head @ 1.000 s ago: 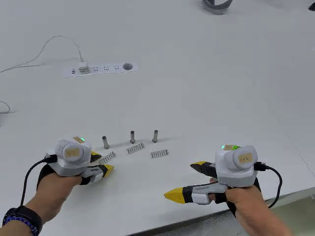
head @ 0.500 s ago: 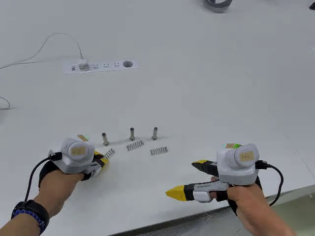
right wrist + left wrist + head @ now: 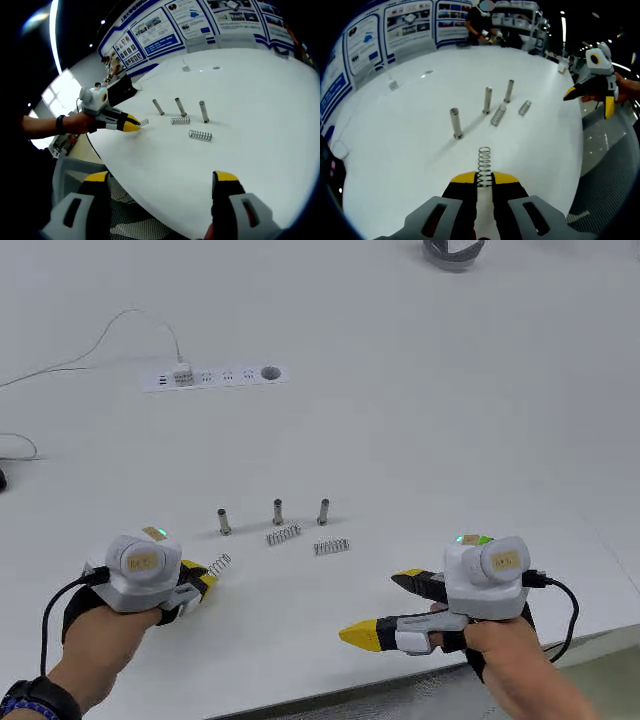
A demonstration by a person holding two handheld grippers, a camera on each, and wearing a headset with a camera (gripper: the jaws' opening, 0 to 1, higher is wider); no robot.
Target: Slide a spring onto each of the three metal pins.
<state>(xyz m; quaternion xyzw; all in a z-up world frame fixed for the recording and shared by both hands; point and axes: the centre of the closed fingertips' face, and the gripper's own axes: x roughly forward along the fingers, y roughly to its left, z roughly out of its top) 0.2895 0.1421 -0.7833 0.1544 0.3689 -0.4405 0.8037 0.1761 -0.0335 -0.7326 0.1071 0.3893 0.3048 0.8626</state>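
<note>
Three short metal pins stand upright in a row on the white table: left pin (image 3: 224,521) (image 3: 455,123), middle pin (image 3: 278,511) (image 3: 487,100), right pin (image 3: 323,511) (image 3: 509,91). One spring (image 3: 284,535) (image 3: 498,114) lies by the middle pin, another spring (image 3: 331,547) (image 3: 524,107) lies below the right pin. My left gripper (image 3: 203,578) (image 3: 480,178) is shut on the end of a third spring (image 3: 219,565) (image 3: 484,160), which points toward the left pin. My right gripper (image 3: 383,608) (image 3: 160,176) is open and holds nothing, near the table's front edge, right of the pins.
A white power strip (image 3: 214,377) with a plugged cable (image 3: 90,350) lies far back on the table. The table's front edge (image 3: 420,680) runs just under my right hand. A dark object (image 3: 455,252) sits at the far top.
My left gripper has closed on the leftmost spring and drawn it slightly back and left from where it lay. The right gripper has stayed put, open.
</note>
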